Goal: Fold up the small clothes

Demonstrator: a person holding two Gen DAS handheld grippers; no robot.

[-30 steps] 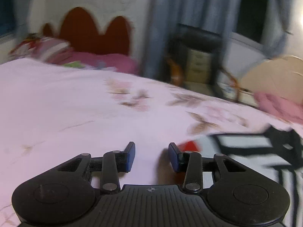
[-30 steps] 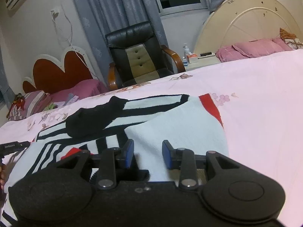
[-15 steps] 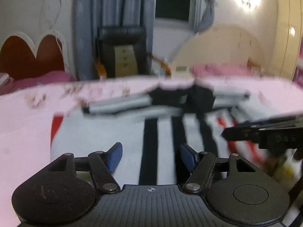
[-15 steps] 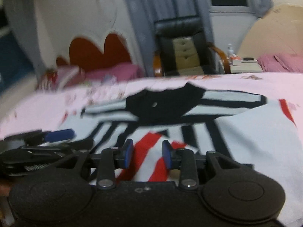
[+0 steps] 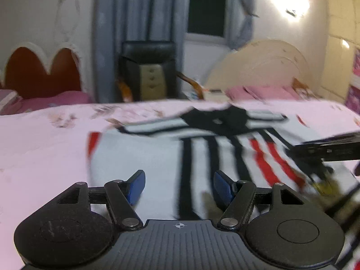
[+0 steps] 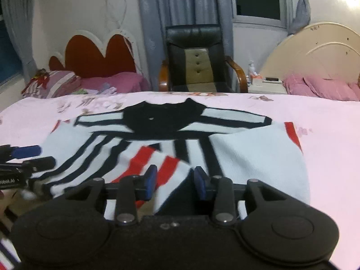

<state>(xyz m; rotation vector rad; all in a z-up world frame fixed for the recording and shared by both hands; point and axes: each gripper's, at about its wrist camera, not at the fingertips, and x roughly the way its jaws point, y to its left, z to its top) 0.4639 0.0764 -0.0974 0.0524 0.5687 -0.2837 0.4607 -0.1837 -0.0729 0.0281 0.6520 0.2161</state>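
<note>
shirt (image 6: 247, 157) flat on bed (image 6: 326, 135) | left claw (image 5: 178, 186) spread, empty | right claw (image 6: 175, 180) opening over red-striped hem, not pinching | risk: hem slips, fold goes crooked

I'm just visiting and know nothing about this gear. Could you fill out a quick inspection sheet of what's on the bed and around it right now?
Surface: pink floral bedsheet, flat.
Job's things: one striped shirt, white with black and red stripes and a black collar, spread on the sheet, near edge folded over.
Clutter: nothing seen on the sheet besides the shirt.
Grippers: left gripper open above the shirt, nothing between its jaws; right gripper jaws opening, a shirt fold between them, contact unclear.
Cables: a thin cord hangs down the far wall.
Surroundings: black armchair, grey curtains, red headboard, cream headboard, pink pillows.
</note>
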